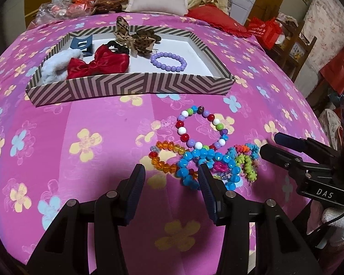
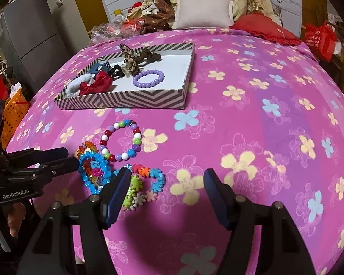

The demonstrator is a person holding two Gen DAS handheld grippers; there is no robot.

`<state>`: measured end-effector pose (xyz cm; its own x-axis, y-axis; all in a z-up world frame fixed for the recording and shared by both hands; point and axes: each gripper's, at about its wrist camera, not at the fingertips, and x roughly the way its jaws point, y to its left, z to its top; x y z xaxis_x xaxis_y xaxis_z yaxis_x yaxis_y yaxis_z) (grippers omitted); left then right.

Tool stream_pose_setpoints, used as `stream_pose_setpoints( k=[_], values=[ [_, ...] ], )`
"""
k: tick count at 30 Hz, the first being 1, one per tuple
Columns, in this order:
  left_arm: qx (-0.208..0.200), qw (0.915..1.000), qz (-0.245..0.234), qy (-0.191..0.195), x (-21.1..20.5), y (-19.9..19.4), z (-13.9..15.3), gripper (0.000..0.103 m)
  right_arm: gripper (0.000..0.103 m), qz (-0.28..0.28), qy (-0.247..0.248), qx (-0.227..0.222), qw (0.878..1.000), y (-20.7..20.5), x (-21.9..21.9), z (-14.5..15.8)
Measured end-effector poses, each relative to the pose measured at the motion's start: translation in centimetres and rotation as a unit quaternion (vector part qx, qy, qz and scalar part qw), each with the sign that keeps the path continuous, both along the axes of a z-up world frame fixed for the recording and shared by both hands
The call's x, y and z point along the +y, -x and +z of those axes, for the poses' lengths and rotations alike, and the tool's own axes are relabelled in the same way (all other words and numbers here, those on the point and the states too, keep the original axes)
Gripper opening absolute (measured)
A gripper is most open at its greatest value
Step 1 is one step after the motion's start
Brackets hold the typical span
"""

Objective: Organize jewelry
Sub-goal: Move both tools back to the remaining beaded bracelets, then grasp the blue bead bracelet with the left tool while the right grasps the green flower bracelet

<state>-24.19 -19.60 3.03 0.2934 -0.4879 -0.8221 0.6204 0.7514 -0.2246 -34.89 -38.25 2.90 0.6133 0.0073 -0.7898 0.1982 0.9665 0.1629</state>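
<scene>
A striped tray (image 1: 130, 87) (image 2: 126, 102) on the pink bed holds a purple bead bracelet (image 1: 169, 61) (image 2: 149, 78), a red bow (image 1: 98, 65), a white scrunchie (image 1: 55, 68), a leopard bow (image 1: 140, 39) and a blue clip (image 1: 82, 43). In front of it lies a heap of bracelets: a multicolour round-bead one (image 1: 201, 128) (image 2: 121, 141), an orange crystal one (image 1: 165, 158), a blue bead one (image 1: 208, 167) (image 2: 94, 171) and a spiky neon one (image 1: 245, 158) (image 2: 144, 183). My left gripper (image 1: 172, 178) is open, its right finger over the blue bracelet. My right gripper (image 2: 167, 183) is open just right of the heap.
Pillows (image 2: 204, 11) and clutter line the bed's far end. A red cushion (image 2: 266, 32) lies at the back right. An orange basket (image 2: 13, 112) and a grey cabinet (image 2: 32, 36) stand to the left of the bed. Flowered bedspread (image 2: 263, 137) stretches to the right.
</scene>
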Motion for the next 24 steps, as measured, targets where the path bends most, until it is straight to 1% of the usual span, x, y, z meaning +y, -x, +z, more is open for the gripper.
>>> stream_pose_setpoints(
  k=[10, 11, 13, 14, 16, 19, 24],
  values=[
    [0.002, 0.9999, -0.012, -0.004, -0.8, 0.2, -0.6, 0.044, 0.07, -0.001, -0.001, 0.002, 1.0, 0.1, -0.1, -0.1],
    [0.003, 0.9999, -0.014, -0.001, -0.9, 0.2, -0.6, 0.042, 0.07, -0.001, -0.001, 0.003, 1.0, 0.1, -0.2, -0.1],
    [0.007, 0.9998, -0.017, 0.001, -1.1, 0.1, -0.8, 0.029, 0.07, -0.002, -0.002, 0.004, 1.0, 0.3, -0.3, -0.1],
    [0.009, 0.9997, -0.02, 0.006, -1.2, 0.1, -0.9, 0.028, 0.07, -0.003, -0.002, 0.004, 1.0, 0.4, -0.4, -0.1],
    [0.012, 0.9994, -0.027, 0.02, -1.3, 0.1, -0.9, 0.015, 0.07, -0.001, -0.005, 0.005, 1.0, 0.6, -0.4, -0.2],
    [0.01, 0.9993, -0.031, 0.02, -1.4, 0.2, -0.7, 0.009, 0.07, 0.007, -0.008, 0.007, 1.0, 0.7, -0.1, -0.3],
    [0.012, 0.9989, -0.016, 0.042, 0.2, -0.5, 0.5, 0.008, 0.069, 0.034, -0.001, 0.014, 0.999, 0.6, 1.3, -0.4]
  ],
)
